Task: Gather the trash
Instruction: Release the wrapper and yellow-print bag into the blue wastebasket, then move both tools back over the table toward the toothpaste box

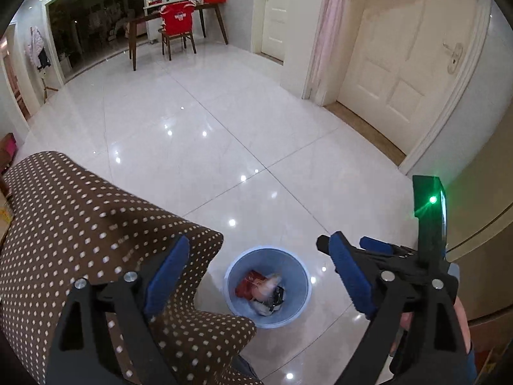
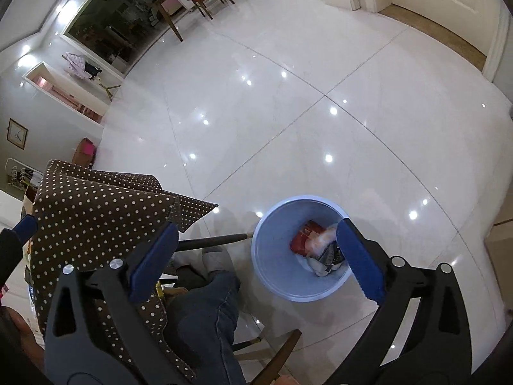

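Blue fingers (image 2: 359, 256) over half-hidden bin (image 2: 275, 276) trash (image 2: 307, 237)

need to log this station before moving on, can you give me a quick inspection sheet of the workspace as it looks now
surface: glossy white tiled floor, bare around the bin
job's things: light blue bin on the floor, holding a red packet, pale crumpled trash and dark scraps
clutter: brown polka-dot cloth draped over a table beside the bin
grippers: left gripper open and empty above the bin; right gripper open and empty
cables: nothing seen
surroundings: person's jeans-clad leg, white door, wooden chair with a red cover at a far table
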`<move>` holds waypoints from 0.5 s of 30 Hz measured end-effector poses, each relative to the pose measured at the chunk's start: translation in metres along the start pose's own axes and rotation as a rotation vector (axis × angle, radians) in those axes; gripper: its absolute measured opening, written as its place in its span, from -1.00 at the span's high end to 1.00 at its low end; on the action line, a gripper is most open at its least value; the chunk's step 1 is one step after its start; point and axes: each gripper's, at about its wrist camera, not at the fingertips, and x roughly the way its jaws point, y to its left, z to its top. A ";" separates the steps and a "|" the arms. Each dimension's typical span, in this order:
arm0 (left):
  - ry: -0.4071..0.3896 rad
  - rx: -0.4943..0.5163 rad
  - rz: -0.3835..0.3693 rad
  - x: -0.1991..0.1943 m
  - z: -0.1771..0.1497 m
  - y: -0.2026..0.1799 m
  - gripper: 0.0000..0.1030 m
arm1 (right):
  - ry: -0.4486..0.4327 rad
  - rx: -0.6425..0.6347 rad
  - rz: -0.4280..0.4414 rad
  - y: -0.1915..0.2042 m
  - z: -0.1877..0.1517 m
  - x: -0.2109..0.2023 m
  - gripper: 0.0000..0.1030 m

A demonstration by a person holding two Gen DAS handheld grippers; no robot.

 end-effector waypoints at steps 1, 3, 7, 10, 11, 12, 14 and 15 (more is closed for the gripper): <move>-0.006 -0.002 0.002 -0.004 -0.001 -0.001 -0.70 | -0.005 0.000 0.000 0.002 -0.001 0.002 -0.88; -0.023 -0.010 -0.001 -0.013 -0.005 0.002 -0.70 | -0.024 -0.003 -0.002 0.007 -0.001 -0.008 -0.88; -0.067 -0.026 -0.002 -0.035 -0.011 0.009 -0.78 | -0.075 -0.017 -0.003 0.020 -0.002 -0.032 -0.88; -0.101 -0.025 0.000 -0.052 -0.015 0.011 -0.79 | -0.126 -0.037 0.001 0.036 -0.002 -0.056 -0.88; -0.118 -0.023 0.003 -0.061 -0.016 0.013 -0.79 | -0.139 -0.043 0.002 0.042 -0.002 -0.062 -0.88; -0.127 -0.023 0.004 -0.066 -0.018 0.013 -0.79 | -0.154 -0.050 0.003 0.048 -0.003 -0.069 -0.88; -0.160 -0.028 0.006 -0.082 -0.020 0.017 -0.80 | -0.185 -0.066 0.006 0.060 -0.004 -0.085 -0.88; -0.169 -0.031 0.007 -0.086 -0.022 0.018 -0.82 | -0.199 -0.074 0.008 0.067 -0.005 -0.092 -0.88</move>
